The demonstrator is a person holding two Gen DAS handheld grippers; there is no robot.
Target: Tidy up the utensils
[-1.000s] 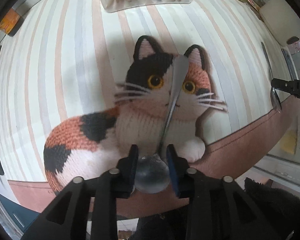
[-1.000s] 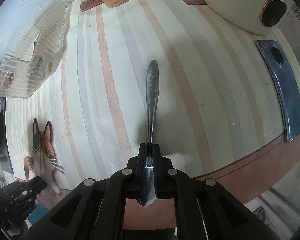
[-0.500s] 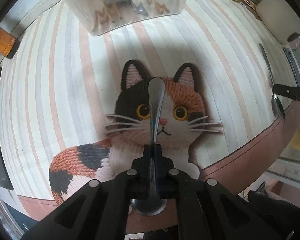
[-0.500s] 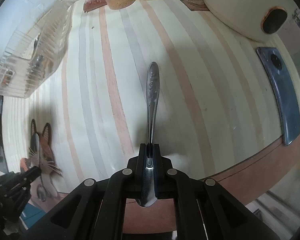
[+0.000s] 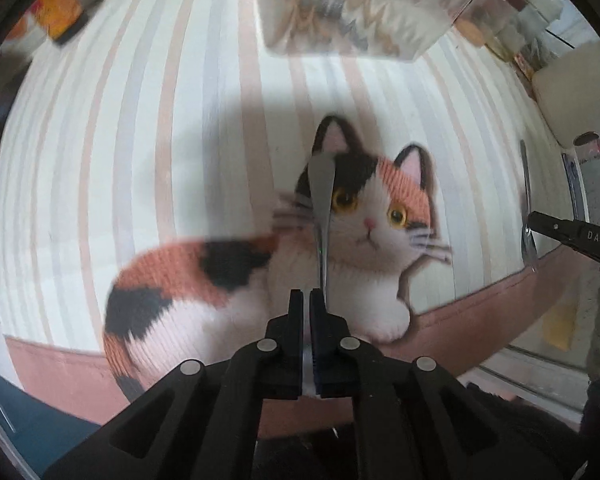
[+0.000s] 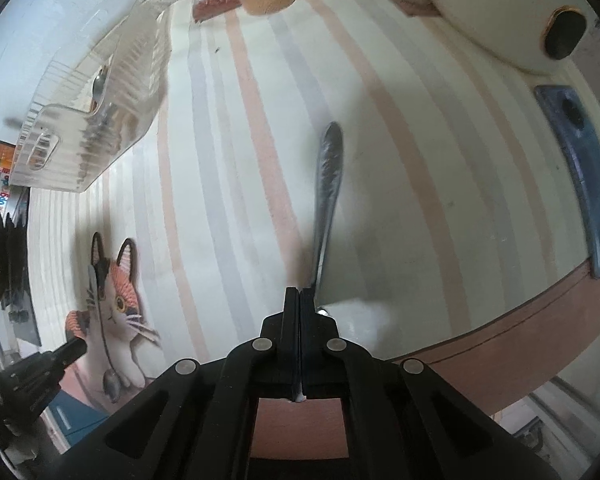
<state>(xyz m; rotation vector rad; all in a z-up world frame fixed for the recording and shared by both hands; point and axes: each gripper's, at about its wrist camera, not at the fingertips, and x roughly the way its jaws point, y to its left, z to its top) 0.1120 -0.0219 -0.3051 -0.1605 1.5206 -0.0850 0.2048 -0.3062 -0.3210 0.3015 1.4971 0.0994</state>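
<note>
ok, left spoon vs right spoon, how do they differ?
The left spoon has a plain smooth handle; the right spoon has a darker, embossed one. The left spoon is over the cat picture; the right spoon is over bare striped cloth. Shared: each is clamped in its closed claw, left and right, handle pointing forward.

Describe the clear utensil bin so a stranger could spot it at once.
Start at the striped tablecloth with the knitted cat picture. Past the cat's ears, at the cloth's far side, stands the clear ribbed plastic bin. It alone is see-through, with a spoon showing inside.
</note>
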